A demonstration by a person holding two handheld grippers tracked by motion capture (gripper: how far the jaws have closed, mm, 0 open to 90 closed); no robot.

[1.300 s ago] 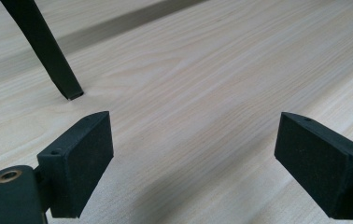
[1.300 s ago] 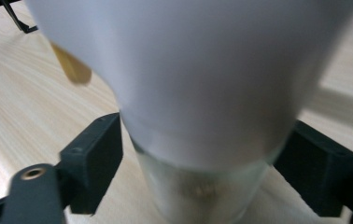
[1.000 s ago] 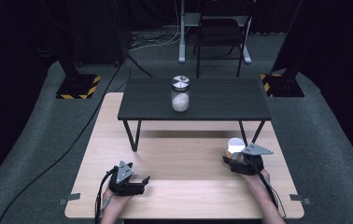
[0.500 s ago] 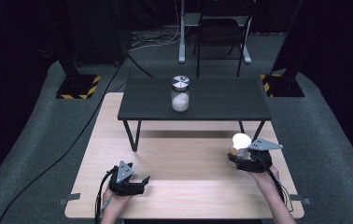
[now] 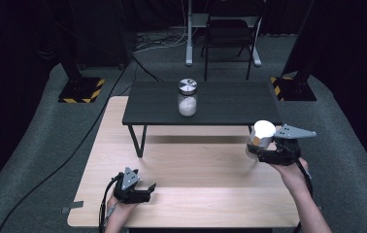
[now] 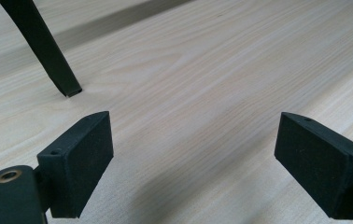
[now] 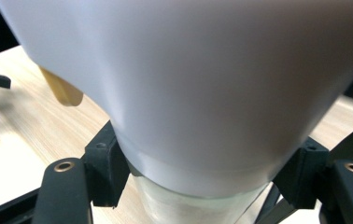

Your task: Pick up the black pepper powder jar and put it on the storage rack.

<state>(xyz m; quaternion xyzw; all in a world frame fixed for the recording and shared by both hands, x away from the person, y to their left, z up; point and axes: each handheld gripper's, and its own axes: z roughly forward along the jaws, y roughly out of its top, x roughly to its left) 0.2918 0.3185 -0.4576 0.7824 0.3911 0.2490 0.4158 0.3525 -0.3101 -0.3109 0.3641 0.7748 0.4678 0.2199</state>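
Pale wooden table (image 5: 196, 194) under my hands: nearest, my left gripper (image 5: 145, 191) rests on it, its 2 jaws spread with nothing between them. Farther right, my right gripper (image 5: 255, 154) clamps a white-capped jar (image 5: 260, 137) held above the wood. Beyond, a lidded jar (image 5: 187, 97) stands on the black table (image 5: 235, 104).

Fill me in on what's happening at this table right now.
A person sits at a light wooden table with a gripper in each hand. The right gripper is shut on a white-capped container and holds it in the air near the front right corner of a small black table that stands on the wooden one. A lidded glass jar with white contents stands on the black table. The left gripper rests low on the wooden table, jaws open with nothing between them.
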